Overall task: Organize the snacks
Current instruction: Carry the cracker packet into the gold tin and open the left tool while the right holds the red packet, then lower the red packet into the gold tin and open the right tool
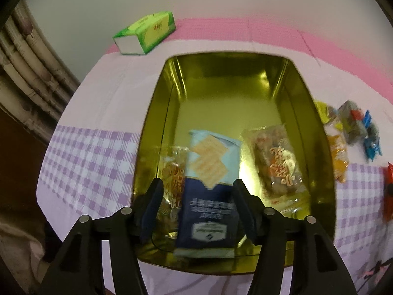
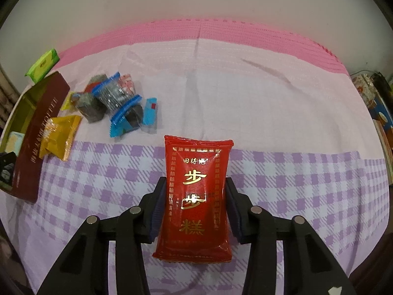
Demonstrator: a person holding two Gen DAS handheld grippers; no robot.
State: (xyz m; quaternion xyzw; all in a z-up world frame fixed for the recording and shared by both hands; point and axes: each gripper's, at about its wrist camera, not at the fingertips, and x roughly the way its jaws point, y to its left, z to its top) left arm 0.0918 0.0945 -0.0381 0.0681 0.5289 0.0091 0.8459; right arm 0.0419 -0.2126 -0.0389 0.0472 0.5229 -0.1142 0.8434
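In the left wrist view a gold tin [image 1: 307,113] lies open on the cloth. Inside it lie a blue cracker pack [image 1: 208,191] and two clear snack packs [image 1: 277,164]. My left gripper [image 1: 197,191] is over the tin with its jaws spread wider than the cracker pack, which lies between them. In the right wrist view my right gripper [image 2: 195,191] is shut on a red snack pack [image 2: 196,196] above the checked cloth. Loose snacks [image 2: 115,103] and a yellow pack [image 2: 60,135] lie beside the tin [image 2: 23,108].
A green tissue box [image 1: 147,32] stands at the back left of the table. The tin's brown side [image 2: 36,137] faces the right gripper. The lilac checked cloth [image 2: 307,191] covers the table, with a pink band [image 2: 245,32] along the wall.
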